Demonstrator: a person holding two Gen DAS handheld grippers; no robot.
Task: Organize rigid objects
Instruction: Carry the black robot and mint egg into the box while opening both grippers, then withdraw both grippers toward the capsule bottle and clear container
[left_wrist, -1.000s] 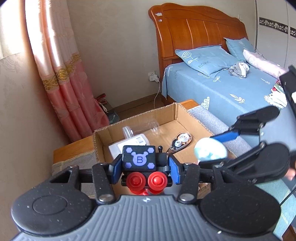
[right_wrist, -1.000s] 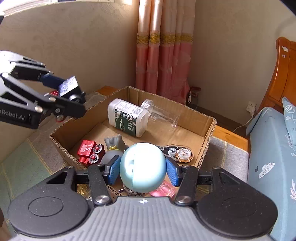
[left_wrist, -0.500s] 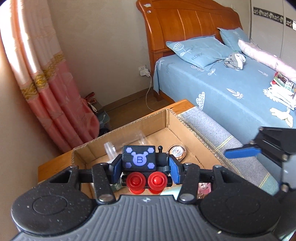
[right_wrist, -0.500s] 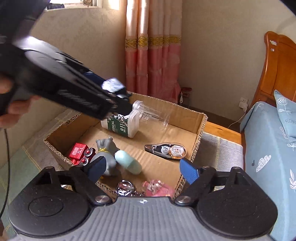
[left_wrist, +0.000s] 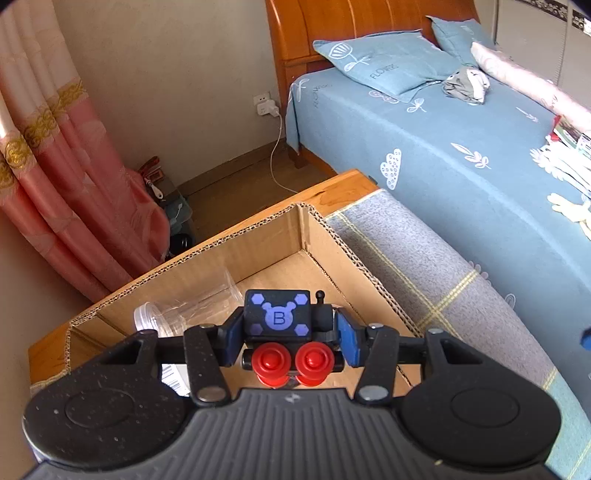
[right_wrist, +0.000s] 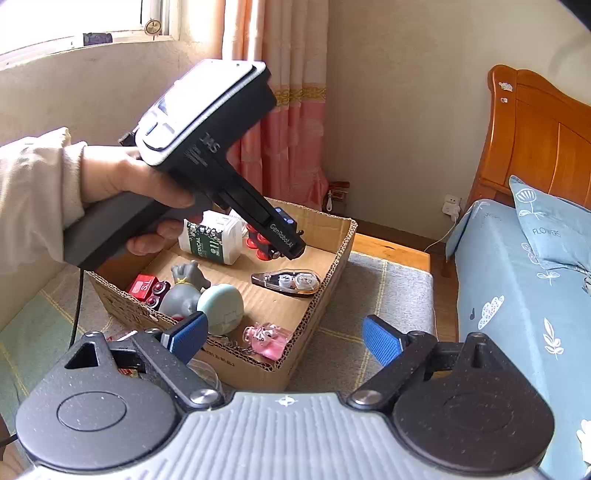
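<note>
This is a bedroom in a home. A bed (left_wrist: 461, 155) with blue sheet, pillows (left_wrist: 388, 62) and wooden headboard (right_wrist: 546, 136) lies at two o'clock; a pink curtain (left_wrist: 66, 184) hangs at ten o'clock.

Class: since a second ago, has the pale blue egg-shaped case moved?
Yes. It left the right gripper, whose jaws just opened, and now lies inside the cardboard box, beside the grey figurine.

Inside the cardboard box (right_wrist: 325, 273), bare floor lies between the correction tape (right_wrist: 286, 282) and white bottle (right_wrist: 212, 242). The near corner is crowded by the elephant figure (right_wrist: 183, 291), blue egg (right_wrist: 221, 308) and red toy (right_wrist: 146, 288).
</note>
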